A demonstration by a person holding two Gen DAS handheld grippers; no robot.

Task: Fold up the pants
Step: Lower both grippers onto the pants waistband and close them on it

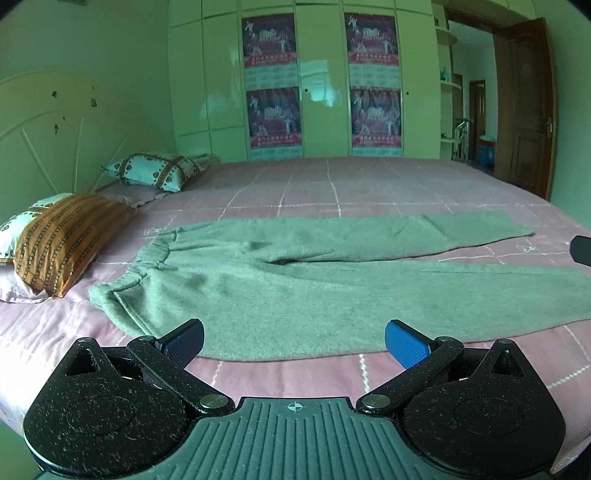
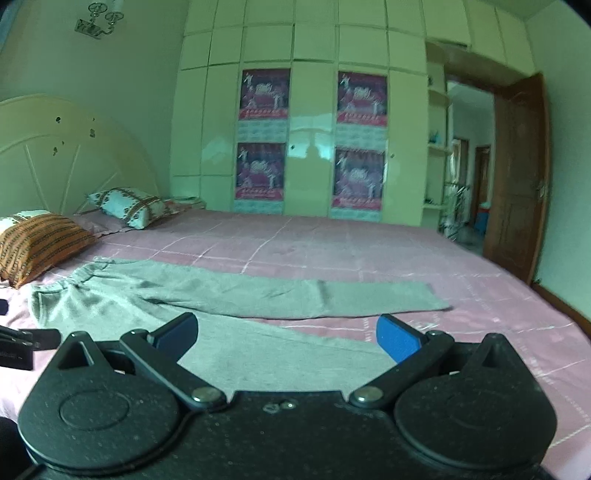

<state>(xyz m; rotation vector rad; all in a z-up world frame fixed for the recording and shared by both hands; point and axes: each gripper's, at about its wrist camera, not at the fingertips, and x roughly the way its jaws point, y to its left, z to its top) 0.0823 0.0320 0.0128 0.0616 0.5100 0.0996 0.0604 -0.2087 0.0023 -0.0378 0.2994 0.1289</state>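
Pants [image 1: 295, 280] lie flat on the bed [image 1: 369, 177], waist toward the pillows [image 1: 62, 236], and the left gripper [image 1: 293, 343] hangs level at their near edge, jaws wide and empty, while in the right view the right gripper [image 2: 286, 338] hovers over the near leg, equally wide, holding nothing.

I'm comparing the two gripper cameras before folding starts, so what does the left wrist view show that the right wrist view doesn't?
Only the left wrist view shows the near leg's full width and the waistband close up. Only the right wrist view shows the wall lamp and the far leg's cuff squarely. Both show the grey pants flat on the pink bed, the pillows, the wardrobe, and open grippers: left gripper, right gripper.
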